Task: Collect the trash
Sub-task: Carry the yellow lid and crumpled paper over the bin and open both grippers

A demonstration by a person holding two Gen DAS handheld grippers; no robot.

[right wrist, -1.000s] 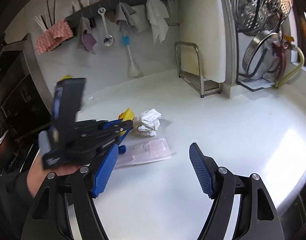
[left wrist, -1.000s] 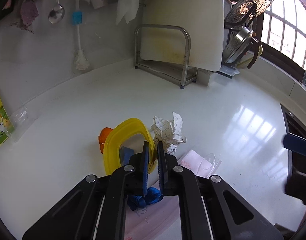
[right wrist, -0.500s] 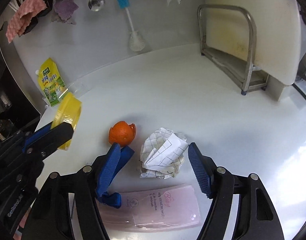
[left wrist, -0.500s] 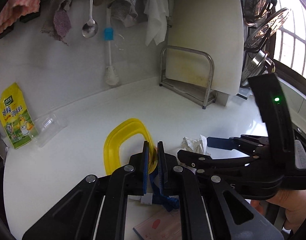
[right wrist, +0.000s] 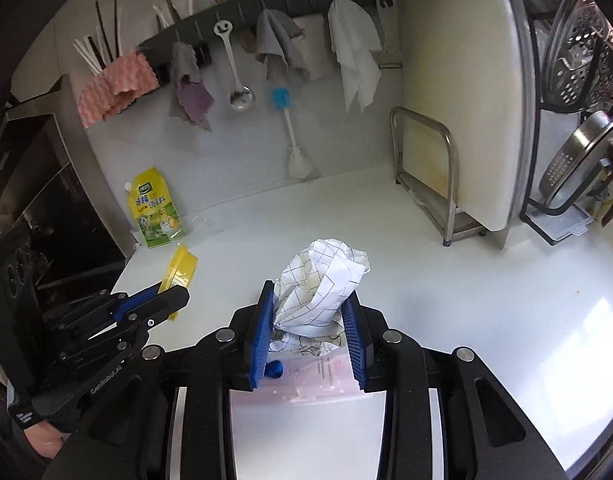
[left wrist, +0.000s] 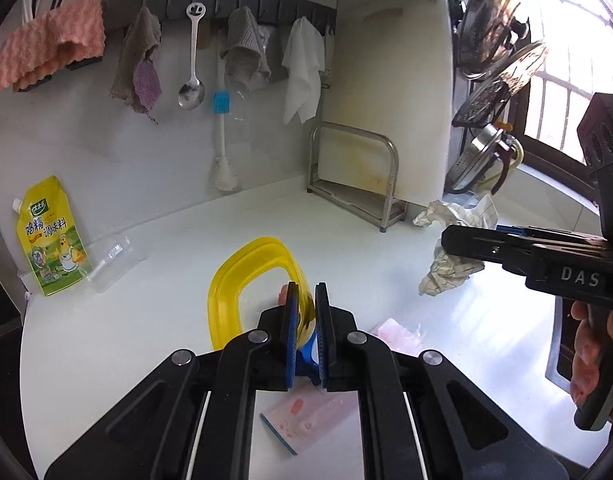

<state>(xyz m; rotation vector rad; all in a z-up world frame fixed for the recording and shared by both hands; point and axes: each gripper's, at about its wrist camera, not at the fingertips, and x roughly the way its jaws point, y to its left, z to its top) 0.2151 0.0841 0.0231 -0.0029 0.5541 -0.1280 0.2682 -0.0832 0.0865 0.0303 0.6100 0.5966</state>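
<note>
My left gripper (left wrist: pixel 306 289) is shut on the rim of a yellow plastic ring (left wrist: pixel 242 276) and holds it above the white counter (left wrist: pixel 146 320). In the right wrist view that gripper (right wrist: pixel 174 296) sits at the left with the yellow ring (right wrist: pixel 181 266) edge-on. My right gripper (right wrist: pixel 310 294) has a crumpled checked paper (right wrist: pixel 326 268) between its blue pads, and its jaws are closing on it. In the left wrist view the paper (left wrist: pixel 452 264) hangs off the counter from the right gripper (left wrist: pixel 462 238).
A pink plastic packet (right wrist: pixel 322 376) and a blue scrap (right wrist: pixel 275 368) lie on the counter under the grippers. An orange peel (left wrist: pixel 283 292) peeks behind the ring. A seasoning pouch (left wrist: pixel 50 240), a clear tub (left wrist: pixel 110 256) and a cutting board (left wrist: pixel 386 100) in its rack line the back wall.
My right gripper came down over the crumpled paper, closed on it and lifted it. My left gripper rose and pulled back with the yellow ring.
</note>
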